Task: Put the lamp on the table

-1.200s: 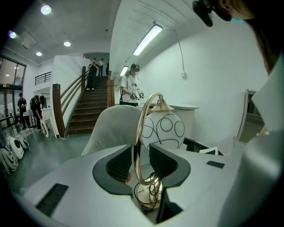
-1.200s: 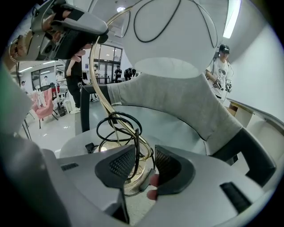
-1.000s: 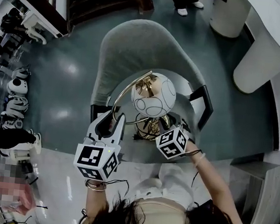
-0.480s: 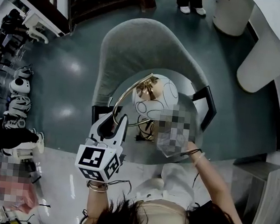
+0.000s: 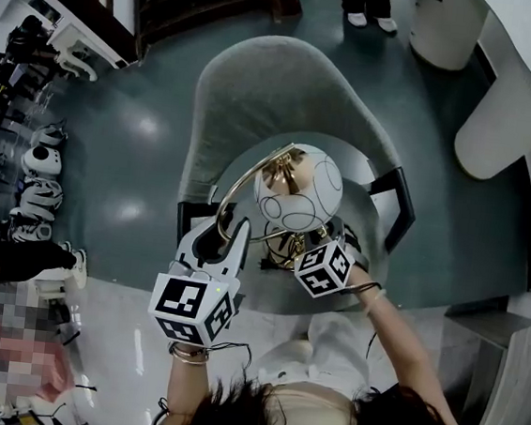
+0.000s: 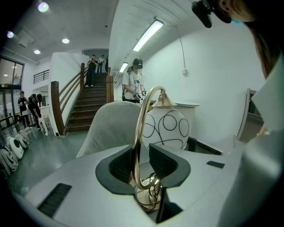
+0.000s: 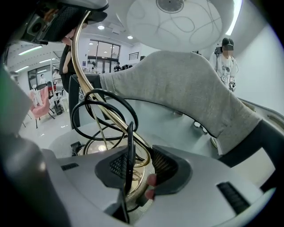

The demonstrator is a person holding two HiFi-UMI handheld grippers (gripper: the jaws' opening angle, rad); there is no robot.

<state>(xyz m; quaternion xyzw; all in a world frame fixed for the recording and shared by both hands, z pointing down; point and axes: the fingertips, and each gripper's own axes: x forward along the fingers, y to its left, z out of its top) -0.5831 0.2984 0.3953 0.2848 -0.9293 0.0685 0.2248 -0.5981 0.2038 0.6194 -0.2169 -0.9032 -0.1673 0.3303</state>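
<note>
White lamp globe (image 5: 301, 187) with black looping lines, brass stem (image 6: 137, 133), grey armchair (image 5: 260, 84).

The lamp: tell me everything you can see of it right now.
The lamp has a white globe shade with thin black looping lines under a brass-looking cap. The cap hangs from a slim brass-coloured arc that curves down to a shiny base. A black cord lies coiled around the base. The lamp stands upright over the round table; whether the base rests on it is unclear. The left gripper holds the arc low down, and the right gripper holds the brass rod near the base, with a cord loop between its jaws.
</note>
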